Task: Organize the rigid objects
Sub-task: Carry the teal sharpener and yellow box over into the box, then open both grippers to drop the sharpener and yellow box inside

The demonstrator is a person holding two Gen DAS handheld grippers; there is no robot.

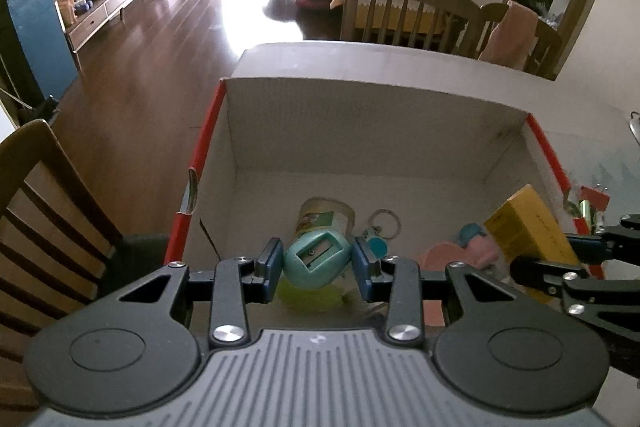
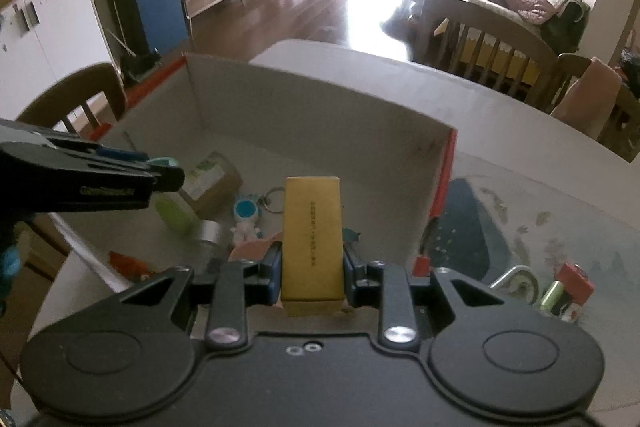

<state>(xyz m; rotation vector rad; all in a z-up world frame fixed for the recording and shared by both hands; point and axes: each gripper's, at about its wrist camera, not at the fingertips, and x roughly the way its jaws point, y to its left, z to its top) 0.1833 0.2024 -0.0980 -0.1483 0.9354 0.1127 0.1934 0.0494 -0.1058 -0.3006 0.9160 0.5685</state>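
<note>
My left gripper (image 1: 316, 265) is shut on a teal pencil sharpener (image 1: 316, 259) and holds it over the open cardboard box (image 1: 360, 131). My right gripper (image 2: 312, 269) is shut on a yellow box (image 2: 313, 235) and holds it above the box's near right part; the yellow box also shows in the left wrist view (image 1: 528, 235). Inside the cardboard box (image 2: 320, 107) lie a paper cup (image 1: 326, 219), a green bottle (image 2: 176, 213), a key ring with a blue charm (image 2: 246, 209) and pink items (image 1: 444, 259).
The cardboard box stands on a white table (image 2: 520, 131). To its right on a patterned mat lie a green battery (image 2: 554, 293), a red item (image 2: 576, 281) and a metal ring (image 2: 516, 281). Wooden chairs (image 1: 404, 7) surround the table.
</note>
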